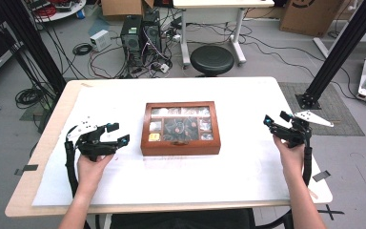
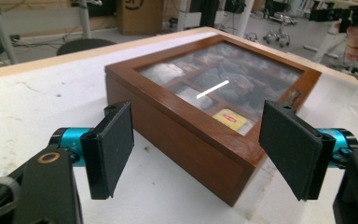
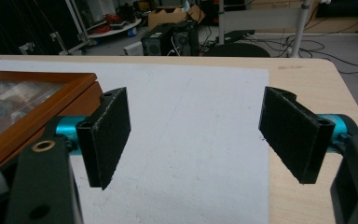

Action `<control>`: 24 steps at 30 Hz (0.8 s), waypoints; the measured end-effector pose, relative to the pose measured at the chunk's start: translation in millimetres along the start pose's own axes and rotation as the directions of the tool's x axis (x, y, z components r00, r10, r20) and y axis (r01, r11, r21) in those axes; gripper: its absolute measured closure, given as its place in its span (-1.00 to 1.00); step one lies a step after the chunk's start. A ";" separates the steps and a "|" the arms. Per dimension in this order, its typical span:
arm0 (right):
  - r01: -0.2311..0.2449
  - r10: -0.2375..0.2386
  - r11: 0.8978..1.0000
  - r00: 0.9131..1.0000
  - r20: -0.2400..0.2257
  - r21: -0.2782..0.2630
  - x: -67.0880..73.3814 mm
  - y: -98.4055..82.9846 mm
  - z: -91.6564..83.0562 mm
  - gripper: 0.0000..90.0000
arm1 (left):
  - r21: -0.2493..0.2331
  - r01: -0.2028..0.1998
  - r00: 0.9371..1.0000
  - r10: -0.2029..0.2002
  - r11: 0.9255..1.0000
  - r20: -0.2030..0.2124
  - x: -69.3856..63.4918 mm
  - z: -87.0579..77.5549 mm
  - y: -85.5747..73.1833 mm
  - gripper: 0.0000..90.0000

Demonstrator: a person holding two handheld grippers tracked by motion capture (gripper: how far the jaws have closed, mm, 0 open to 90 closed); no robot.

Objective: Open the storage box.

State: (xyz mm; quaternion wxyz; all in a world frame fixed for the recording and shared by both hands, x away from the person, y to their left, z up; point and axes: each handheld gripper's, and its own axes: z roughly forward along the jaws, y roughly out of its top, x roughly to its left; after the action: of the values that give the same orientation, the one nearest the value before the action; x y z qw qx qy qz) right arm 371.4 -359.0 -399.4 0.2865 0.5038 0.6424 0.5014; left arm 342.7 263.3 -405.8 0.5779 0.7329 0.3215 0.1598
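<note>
Black-jawed and spread wide with nothing between its pads, the left gripper (image 1: 116,133) hovers just left of the wooden box (image 1: 180,129), whose near corner sits right ahead of its jaws. Well to the box's right, the right gripper (image 1: 276,119) also stands wide and holds nothing above the white mat (image 3: 191,140), the box off to its left.

The box (image 1: 180,129) sits mid-table (image 1: 248,95), left gripper (image 1: 115,133) just beside its left, right gripper (image 1: 275,119) well apart on its right
</note>
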 end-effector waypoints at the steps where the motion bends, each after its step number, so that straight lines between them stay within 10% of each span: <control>1: -0.003 0.003 1.000 1.000 0.000 0.002 0.2 0.0 0.2 -0.44 | 0.008 -0.001 1.000 0.001 1.000 0.010 -1.2 2.2 -0.2 -0.42; 24: -0.006 0.006 1.000 1.000 0.011 0.012 -0.6 -1.5 0.8 -0.44 | 0.157 -0.037 0.996 0.025 0.987 0.081 -18.7 32.5 -7.9 -0.41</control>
State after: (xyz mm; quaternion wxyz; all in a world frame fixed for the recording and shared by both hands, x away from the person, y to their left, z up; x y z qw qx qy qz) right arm 371.8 -359.2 -401.1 0.2854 0.5104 0.6423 0.4954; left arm 346.2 227.8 -419.8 0.5275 0.7871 0.2988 0.1139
